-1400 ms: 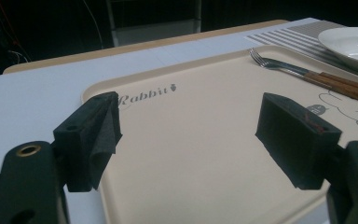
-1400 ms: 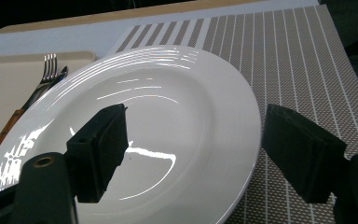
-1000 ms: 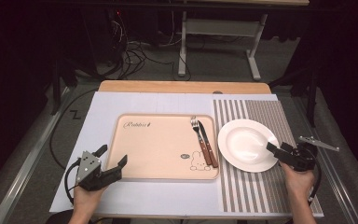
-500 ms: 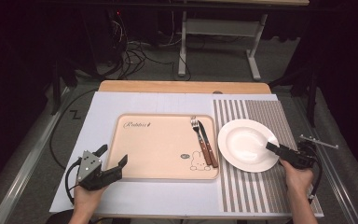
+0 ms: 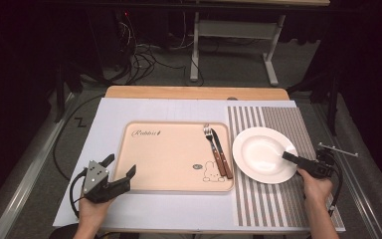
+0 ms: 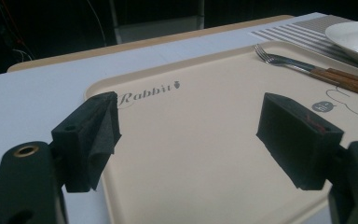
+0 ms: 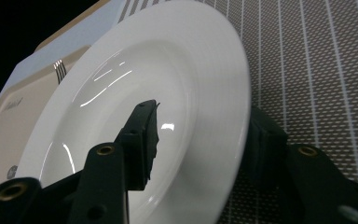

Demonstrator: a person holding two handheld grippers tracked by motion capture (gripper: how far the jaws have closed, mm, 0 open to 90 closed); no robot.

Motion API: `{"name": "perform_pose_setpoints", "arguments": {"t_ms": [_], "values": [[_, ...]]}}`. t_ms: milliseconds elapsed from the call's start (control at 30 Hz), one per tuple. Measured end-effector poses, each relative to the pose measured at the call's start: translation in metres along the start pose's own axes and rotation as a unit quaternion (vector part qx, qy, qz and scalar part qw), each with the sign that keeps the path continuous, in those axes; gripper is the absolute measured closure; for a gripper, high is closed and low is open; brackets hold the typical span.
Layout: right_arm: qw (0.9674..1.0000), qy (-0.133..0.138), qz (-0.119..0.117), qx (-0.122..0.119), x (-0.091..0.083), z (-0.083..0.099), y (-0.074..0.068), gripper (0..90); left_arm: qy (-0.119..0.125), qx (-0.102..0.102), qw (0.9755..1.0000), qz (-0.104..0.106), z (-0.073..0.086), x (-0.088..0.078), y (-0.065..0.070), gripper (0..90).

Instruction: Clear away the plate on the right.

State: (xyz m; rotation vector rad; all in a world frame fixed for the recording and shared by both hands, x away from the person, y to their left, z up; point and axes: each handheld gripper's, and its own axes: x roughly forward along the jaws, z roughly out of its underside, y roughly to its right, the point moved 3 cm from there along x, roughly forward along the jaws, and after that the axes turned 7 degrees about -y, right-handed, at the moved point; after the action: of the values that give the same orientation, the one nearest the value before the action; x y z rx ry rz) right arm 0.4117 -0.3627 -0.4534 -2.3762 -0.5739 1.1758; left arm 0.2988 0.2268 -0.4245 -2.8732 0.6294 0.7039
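Overhead table view; two close gripper-mounted views

We see a lab-like recording setup: dark drapes all round, tangled cables (image 5: pixel 144 57) on the floor at 11 o'clock, a metal desk frame (image 5: pixel 234 35) at 12.

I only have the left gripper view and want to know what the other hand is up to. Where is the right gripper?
Observer: The right gripper is at the white plate's right edge, one jaw above the rim, one below.
Operator: Clamped yet?
Observer: No, in the right gripper view there are gaps between the pads and the rim.
Operator: What's the plate sitting on?
Observer: A striped mat, right of the tray.
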Motion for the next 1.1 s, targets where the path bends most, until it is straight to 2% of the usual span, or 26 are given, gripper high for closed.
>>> {"name": "perform_pose_setpoints", "arguments": {"t_ms": [133,233,433,567,800,833,933,1100], "values": [[0.9997,-0.019,-0.012,0.012,0.005,0.001,0.001,56.6,-0.001,0.001,1.0,0.001,0.0,0.0,0.0,21.5],[0.9995,-0.024,-0.015,0.015,0.006,0.0,0.001,58.5,-0.001,0.0,1.0,0.001,0.0,0.0,0.0,21.5],[0.9986,-0.03,-0.024,0.037,0.007,-0.001,0.004,66.5,0.001,0.0,1.0,-0.003,0.0,0.0,-0.001,21.5],[0.9982,-0.036,-0.024,0.042,0.008,-0.002,0.005,68.8,-0.001,0.002,1.0,-0.003,0.0,0.0,0.0,21.5],[0.998,-0.047,-0.009,0.042,0.009,-0.004,0.004,72.2,0.002,-0.001,1.0,-0.003,0.0,0.0,-0.001,21.3],[0.998,-0.048,-0.011,0.04,0.009,-0.005,0.004,72.4,0.002,-0.001,1.0,-0.003,0.0,0.0,-0.001,21.3],[0.9971,-0.048,-0.022,0.055,0.01,-0.005,0.005,74.0,0.001,0.002,1.0,-0.005,0.0,-0.001,0.0,21.0],[0.9964,-0.051,-0.031,0.06,0.012,-0.006,0.006,75.4,0.002,0.001,1.0,-0.006,0.0,0.0,-0.001,20.3]]}}
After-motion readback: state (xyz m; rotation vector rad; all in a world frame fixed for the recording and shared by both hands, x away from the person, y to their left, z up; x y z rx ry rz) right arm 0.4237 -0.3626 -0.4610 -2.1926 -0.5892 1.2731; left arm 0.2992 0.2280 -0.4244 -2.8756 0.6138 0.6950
